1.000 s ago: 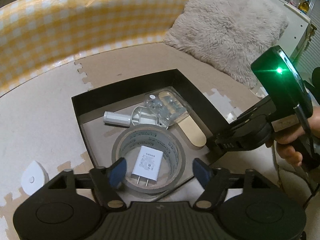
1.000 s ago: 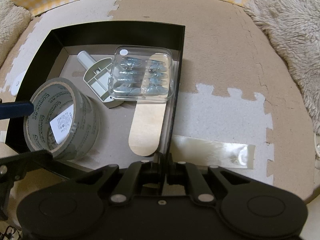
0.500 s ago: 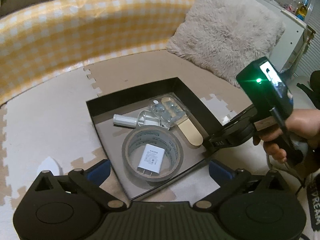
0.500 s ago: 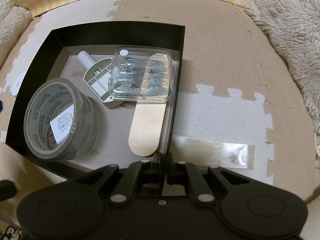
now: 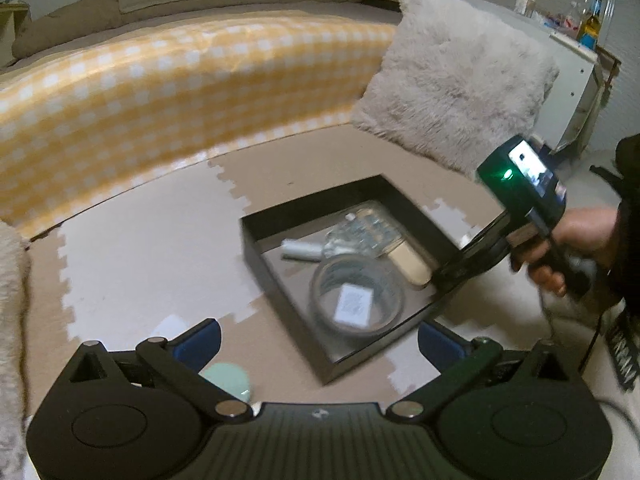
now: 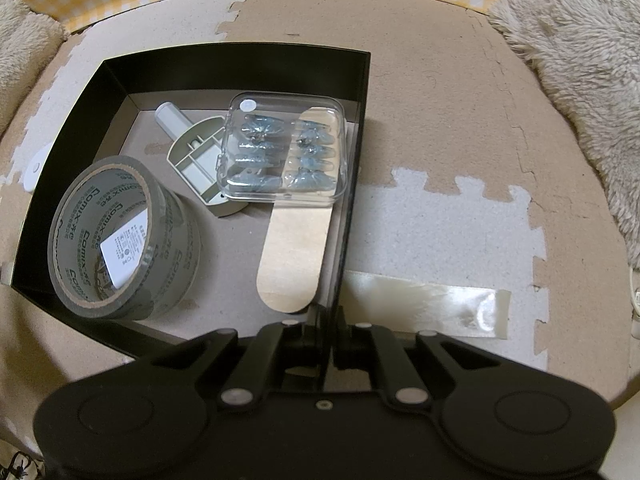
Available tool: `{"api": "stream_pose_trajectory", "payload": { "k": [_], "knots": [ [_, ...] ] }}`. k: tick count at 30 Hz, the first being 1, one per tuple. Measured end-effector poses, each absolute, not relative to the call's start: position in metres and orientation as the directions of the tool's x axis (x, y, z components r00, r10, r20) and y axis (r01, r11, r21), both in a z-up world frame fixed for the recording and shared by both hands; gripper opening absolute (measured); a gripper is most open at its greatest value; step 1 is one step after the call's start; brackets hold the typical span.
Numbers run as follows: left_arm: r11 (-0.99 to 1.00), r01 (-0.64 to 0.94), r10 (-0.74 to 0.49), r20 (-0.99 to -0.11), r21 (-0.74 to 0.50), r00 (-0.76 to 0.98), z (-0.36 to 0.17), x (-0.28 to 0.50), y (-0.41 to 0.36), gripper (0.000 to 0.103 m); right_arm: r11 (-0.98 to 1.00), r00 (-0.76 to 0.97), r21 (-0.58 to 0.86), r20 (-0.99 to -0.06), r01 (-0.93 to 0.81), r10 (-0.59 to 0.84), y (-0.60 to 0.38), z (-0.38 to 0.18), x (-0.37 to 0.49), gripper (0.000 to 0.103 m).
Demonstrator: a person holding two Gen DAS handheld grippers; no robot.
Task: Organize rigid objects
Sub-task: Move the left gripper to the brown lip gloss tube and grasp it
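Note:
A black box [image 6: 240, 68] lies on the foam mat. Inside it are a roll of grey tape [image 6: 120, 240] with a white charger [image 6: 124, 252] in its core, a clear case [image 6: 280, 152] of small clips, a wooden stick [image 6: 292, 252] and a white plastic piece [image 6: 196, 160]. My right gripper [image 6: 326, 318] is shut on the box's right wall. The left wrist view shows it there too, the right gripper [image 5: 452, 276] held by a hand [image 5: 560, 248]. My left gripper [image 5: 318, 344] hangs wide open and empty, back from the box [image 5: 276, 280] and the tape roll [image 5: 356, 300].
A mint round disc [image 5: 226, 380] lies on the mat under my left finger. A white teardrop piece [image 6: 34, 168] sits outside the box's left wall. A strip of clear tape [image 6: 424, 308] is stuck to the mat. A fluffy pillow [image 5: 452, 88] and a yellow checked cushion [image 5: 160, 88] border the mat.
My left gripper opened wide around the tape roll, then drew back and up, so the box now looks smaller and further off. The right gripper has kept its grip on the box wall.

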State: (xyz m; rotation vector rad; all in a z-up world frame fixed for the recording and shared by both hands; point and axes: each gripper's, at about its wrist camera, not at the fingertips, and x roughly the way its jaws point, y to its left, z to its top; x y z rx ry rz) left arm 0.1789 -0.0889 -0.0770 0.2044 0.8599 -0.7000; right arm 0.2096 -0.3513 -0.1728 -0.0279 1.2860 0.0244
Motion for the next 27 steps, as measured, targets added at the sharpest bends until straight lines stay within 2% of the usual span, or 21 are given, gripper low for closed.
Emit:
{"api": "stream_pose_trajectory", "payload": {
  "k": [9, 14, 22, 27],
  "knots": [
    [0.799, 0.596, -0.38, -0.836, -0.082, 0.395, -0.113, 0.183, -0.053, 0.103, 0.999, 0.281, -0.007, -0.96, -0.034, 0.003, -0.352, -0.173, 0.209, 0.007],
    [0.9, 0.409, -0.306, -0.887, -0.151, 0.346, -0.143, 0.193, -0.032, 0.103, 0.999, 0.281, -0.007, -0.96, -0.034, 0.003, -0.352, -0.173, 0.209, 0.007],
    [0.943, 0.123, -0.333, -0.886, -0.31, 0.323, -0.17, 0.201, -0.009, 0.103, 0.999, 0.281, -0.007, -0.96, -0.035, 0.003, -0.351, -0.173, 0.21, 0.007],
    [0.945, 0.043, -0.32, -0.886, -0.325, 0.336, -0.18, 0.201, -0.016, 0.103, 0.999, 0.281, -0.007, -0.96, -0.035, 0.003, -0.352, -0.173, 0.209, 0.007]
  ]
}}
